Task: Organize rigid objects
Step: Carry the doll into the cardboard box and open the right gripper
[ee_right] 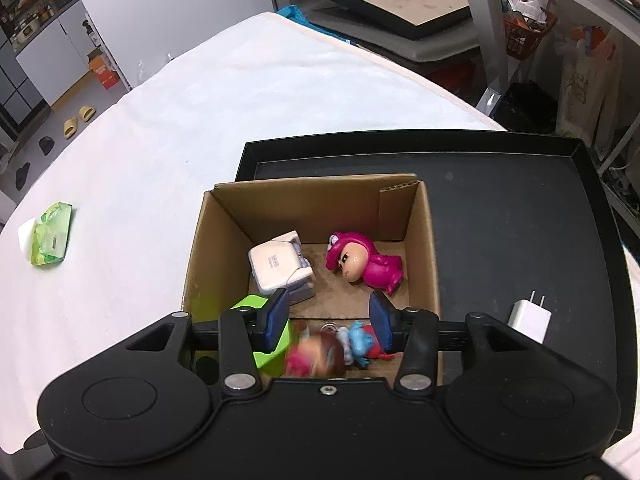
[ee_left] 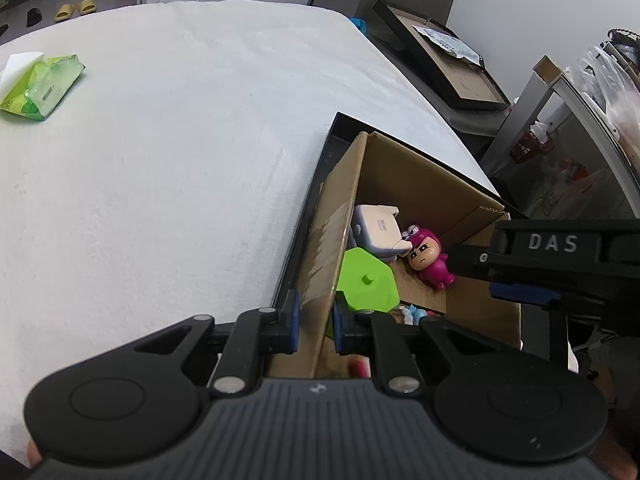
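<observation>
A cardboard box stands in a black tray on the white table. Inside lie a pink doll, a white charger block, a green block and a small blurred doll with a blue figure. My left gripper is shut on the box's left wall. My right gripper is open above the box's near end, with nothing between its fingers; it also shows in the left wrist view. A white plug adapter lies in the tray, right of the box.
A green tissue pack lies on the table at the far left. A chair with a black-framed board stands past the table's far right edge. Shelving and bags are to the right.
</observation>
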`<action>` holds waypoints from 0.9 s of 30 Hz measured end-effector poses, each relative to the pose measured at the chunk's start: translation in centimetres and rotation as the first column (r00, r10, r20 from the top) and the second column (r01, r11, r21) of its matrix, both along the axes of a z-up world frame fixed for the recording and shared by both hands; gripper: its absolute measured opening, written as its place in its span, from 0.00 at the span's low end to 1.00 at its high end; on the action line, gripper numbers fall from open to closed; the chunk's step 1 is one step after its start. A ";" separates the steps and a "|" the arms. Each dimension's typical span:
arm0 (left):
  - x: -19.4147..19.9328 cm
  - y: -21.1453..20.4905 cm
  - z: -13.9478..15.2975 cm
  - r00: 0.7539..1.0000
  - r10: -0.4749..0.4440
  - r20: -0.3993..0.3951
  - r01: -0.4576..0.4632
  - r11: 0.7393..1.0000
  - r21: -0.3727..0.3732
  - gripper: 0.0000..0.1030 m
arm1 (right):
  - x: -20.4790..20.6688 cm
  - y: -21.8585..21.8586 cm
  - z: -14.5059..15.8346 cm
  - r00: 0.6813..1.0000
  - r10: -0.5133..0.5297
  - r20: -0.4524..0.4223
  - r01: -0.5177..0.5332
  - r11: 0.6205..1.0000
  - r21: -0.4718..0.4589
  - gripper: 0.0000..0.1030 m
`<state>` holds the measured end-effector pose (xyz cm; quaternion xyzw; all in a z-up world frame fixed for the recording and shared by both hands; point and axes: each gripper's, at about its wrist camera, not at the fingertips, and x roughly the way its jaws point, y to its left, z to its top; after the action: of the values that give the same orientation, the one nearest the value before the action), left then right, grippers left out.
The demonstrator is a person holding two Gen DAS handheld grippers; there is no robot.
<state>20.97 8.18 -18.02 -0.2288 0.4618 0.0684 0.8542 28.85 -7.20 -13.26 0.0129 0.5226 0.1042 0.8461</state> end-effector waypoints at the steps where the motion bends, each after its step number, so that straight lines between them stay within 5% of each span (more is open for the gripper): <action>1: 0.0 0.0 0.0 1.000 0.000 0.001 0.000 1.000 0.001 0.14 | 0.0 -0.1 0.1 1.000 0.001 0.001 -0.001 1.000 0.002 0.44; 13: 0.2 -0.3 0.0 1.000 -0.003 -0.008 0.003 1.000 0.012 0.15 | -0.8 -1.7 1.4 0.999 -0.014 0.029 0.013 1.000 0.025 0.55; 27: 0.3 -1.0 0.2 1.000 -0.013 -0.013 0.013 0.999 0.049 0.18 | -0.5 -6.3 1.9 0.996 -0.080 0.035 0.079 0.996 0.046 0.55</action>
<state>21.25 7.20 -17.81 -0.2042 0.4667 0.0756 0.8572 28.31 -13.52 -11.39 0.0507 0.5034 0.0824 0.8586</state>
